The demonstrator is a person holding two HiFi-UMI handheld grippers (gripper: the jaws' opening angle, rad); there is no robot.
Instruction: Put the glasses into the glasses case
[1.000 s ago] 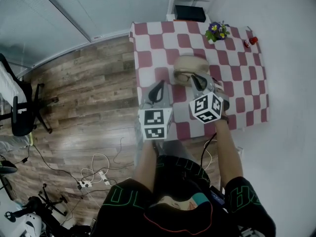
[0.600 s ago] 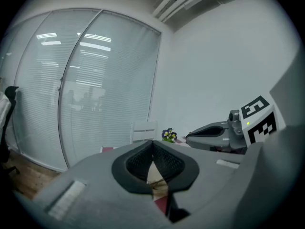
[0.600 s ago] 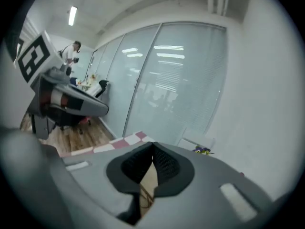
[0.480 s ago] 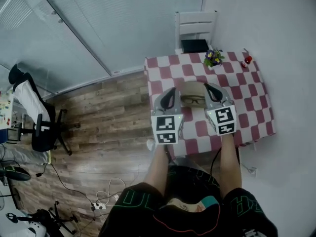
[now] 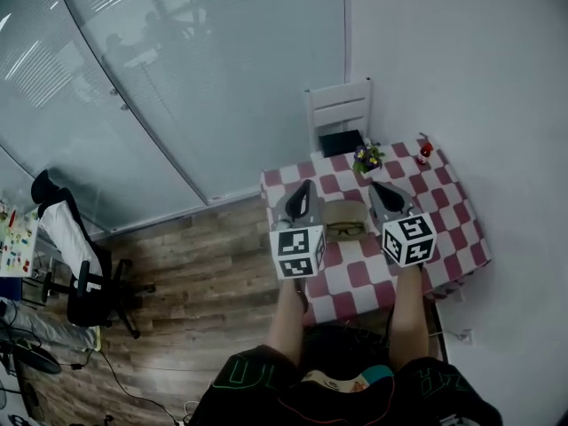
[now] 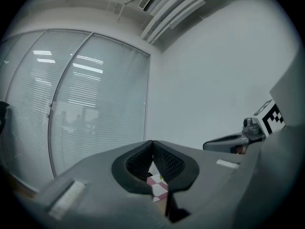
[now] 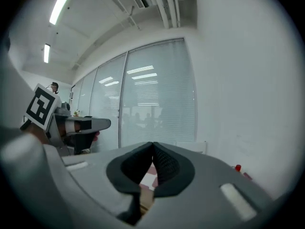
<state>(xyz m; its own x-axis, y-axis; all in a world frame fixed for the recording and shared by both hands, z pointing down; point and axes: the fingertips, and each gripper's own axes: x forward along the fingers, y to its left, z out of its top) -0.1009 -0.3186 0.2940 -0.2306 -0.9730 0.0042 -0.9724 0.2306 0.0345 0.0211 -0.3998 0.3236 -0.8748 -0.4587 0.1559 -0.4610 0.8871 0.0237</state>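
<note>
Flanking the beige glasses case (image 5: 344, 213) on the red-and-white checked table (image 5: 448, 229), the left gripper (image 5: 303, 189) and right gripper (image 5: 382, 189) hover. Both are closed and empty.

No word, brand or number can be read anywhere. The only printed signs are black-and-white square code patterns, not letters, on the left marker cube (image 5: 296, 252) of the left claw (image 5: 304, 189) and on the right marker cube (image 5: 408, 239) of the right claw (image 5: 380, 189); each gripper view catches the other cube's pattern too
</note>
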